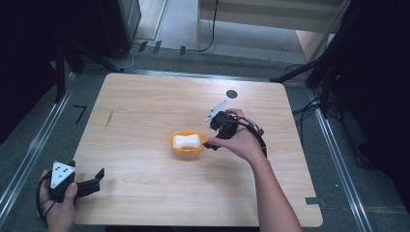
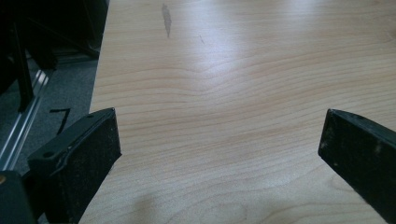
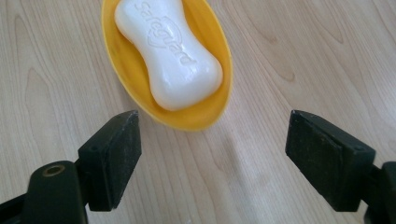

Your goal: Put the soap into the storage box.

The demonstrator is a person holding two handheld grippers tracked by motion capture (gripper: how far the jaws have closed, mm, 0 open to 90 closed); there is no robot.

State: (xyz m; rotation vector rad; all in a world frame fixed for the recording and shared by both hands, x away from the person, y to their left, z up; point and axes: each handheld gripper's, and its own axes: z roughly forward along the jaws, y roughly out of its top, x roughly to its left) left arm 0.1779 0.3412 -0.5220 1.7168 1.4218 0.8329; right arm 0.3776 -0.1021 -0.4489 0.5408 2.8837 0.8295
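Right gripper point(image 3: 212, 154), jaws gaping and empty, is sitting beside the soap bar point(image 3: 168, 51) in its yellow dish point(image 3: 122, 65) — backing away level avoids nudging the dish; left gripper point(image 2: 219, 154) is idling open

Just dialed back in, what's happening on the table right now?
A white bar of soap lies in a yellow dish near the middle of the wooden table. The right gripper sits just beside the dish, jaws open and empty, nothing between them but bare wood. The left gripper rests at the table's near left corner, jaws wide open over bare wood, holding nothing.
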